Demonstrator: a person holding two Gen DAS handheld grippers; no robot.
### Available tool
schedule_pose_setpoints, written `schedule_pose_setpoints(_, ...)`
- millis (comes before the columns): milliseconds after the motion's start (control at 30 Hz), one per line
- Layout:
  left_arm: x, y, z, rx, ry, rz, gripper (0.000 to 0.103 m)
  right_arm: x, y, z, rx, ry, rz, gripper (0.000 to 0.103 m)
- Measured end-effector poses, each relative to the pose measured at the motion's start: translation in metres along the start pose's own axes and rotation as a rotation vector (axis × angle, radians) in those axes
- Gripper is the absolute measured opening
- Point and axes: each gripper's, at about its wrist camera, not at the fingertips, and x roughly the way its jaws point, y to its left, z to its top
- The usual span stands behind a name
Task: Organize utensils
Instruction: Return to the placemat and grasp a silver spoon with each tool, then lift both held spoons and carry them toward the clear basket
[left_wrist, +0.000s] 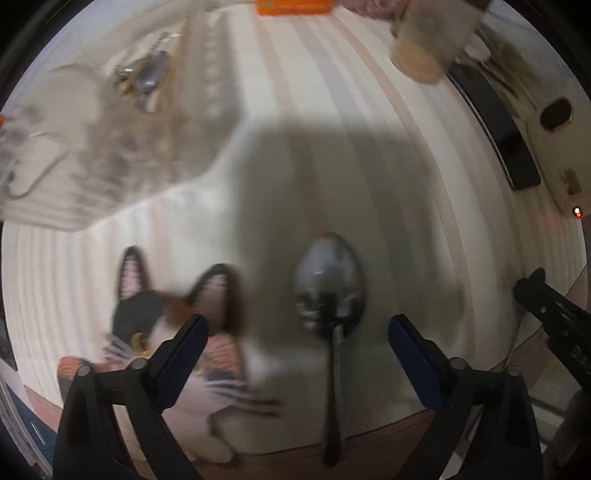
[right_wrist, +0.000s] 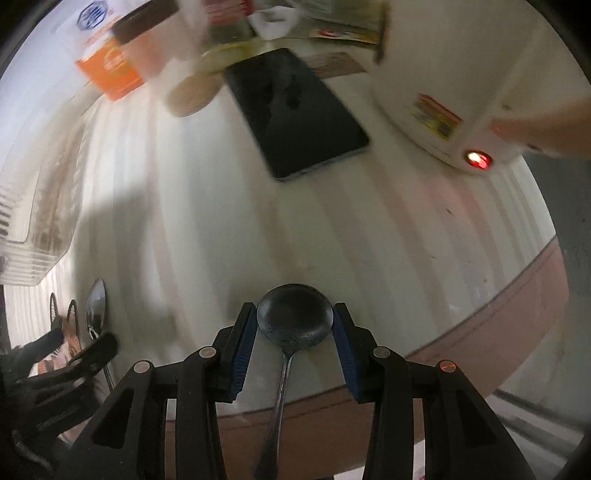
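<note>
A shiny metal spoon (left_wrist: 330, 291) lies bowl-up on the striped cloth, handle toward me, between the fingers of my open left gripper (left_wrist: 295, 332). It also shows small in the right wrist view (right_wrist: 96, 308), at the left. My right gripper (right_wrist: 293, 317) is shut on the bowl of a dark round spoon (right_wrist: 293, 319), its handle running back under the gripper. A clear rack (left_wrist: 122, 140) with a spoon and other utensils (left_wrist: 147, 74) stands at the upper left; its edge shows in the right wrist view (right_wrist: 33, 206).
A black phone (right_wrist: 295, 110) lies ahead of the right gripper. A white appliance (right_wrist: 461, 92) with a red light stands at the right. An orange box (right_wrist: 110, 70) and a round cup (right_wrist: 192, 92) are at the back. A cat picture (left_wrist: 147, 314) marks the cloth.
</note>
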Motion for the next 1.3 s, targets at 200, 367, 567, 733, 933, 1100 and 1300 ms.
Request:
schedule_pose_setpoints(200,-0.013,0.0,0.005,0.0,-0.07,-0.001,0.039,-0.001,-0.005,-0.001,-0.007,0.0,-0.016,0.044)
schedule_pose_setpoints(367,-0.017,0.03,-0.001,-0.036,-0.067,0.0,0.031,0.001,0.015,-0.004,-0.036,0.005,0.034,0.044)
schedule_pose_setpoints(567,-0.025,0.082,-0.026,-0.122,-0.054,0.051,0.031,0.005,0.081,-0.014,-0.158,0.027,0.111,0.044)
schedule_pose_setpoints(733,-0.025,0.131,-0.047,-0.225,-0.032,0.082,0.032,0.008,0.139,-0.025,-0.293,0.053,0.153,0.044)
schedule_pose_setpoints(933,-0.026,0.149,-0.052,-0.249,-0.034,0.051,0.033,0.011,0.171,-0.032,-0.388,0.053,0.087,0.044)
schedule_pose_setpoints(1100,-0.022,0.155,-0.059,-0.26,-0.033,0.04,0.034,0.013,0.18,-0.034,-0.399,0.055,0.062,0.044)
schedule_pose_setpoints(1300,-0.014,0.164,-0.051,-0.256,-0.039,0.038,0.032,0.027,0.208,-0.042,-0.416,0.045,0.03,0.046)
